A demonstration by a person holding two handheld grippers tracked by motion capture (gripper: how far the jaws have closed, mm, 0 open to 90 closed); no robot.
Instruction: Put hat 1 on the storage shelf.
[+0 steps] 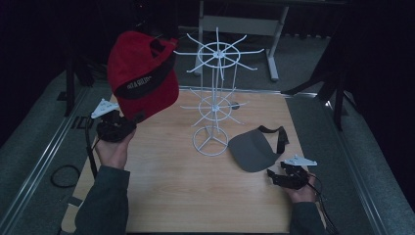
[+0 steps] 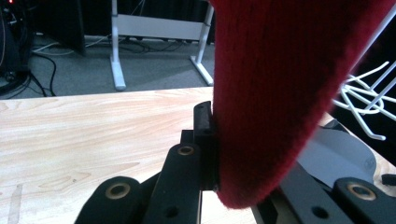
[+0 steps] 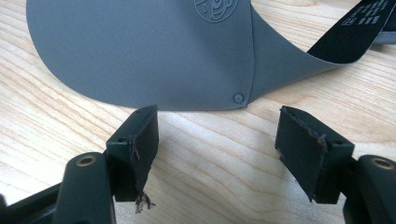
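A: Status on the hat hanging?

B: Nothing hung yet. The white wire rack (image 1: 215,98) stands mid-bench with every arm bare.

A: Left tool?

B: Left tool (image 1: 128,119) is clamped on the brim edge of the red cap (image 1: 142,73), jaws closed tight on the fabric; the left gripper view confirms it on the cap (image 2: 275,93). The cap is lifted clear of the bench (image 1: 176,191), left of the rack and near its top ring, not touching any arm as far as I can tell.

A: Right tool?

B: Right tool (image 1: 275,175) is at the near right of the bench, jaws wide apart, holding nothing. Its own view puts the tool (image 3: 215,135) just short of the near edge of the grey visor (image 3: 154,51), not touching it. The visor (image 1: 254,149) lies flat on the bench, right of the rack base.

A: So what's left?

B: My read: early stage. The cap is picked up but still needs to go onto an arm. The visor is not yet grasped or hung.
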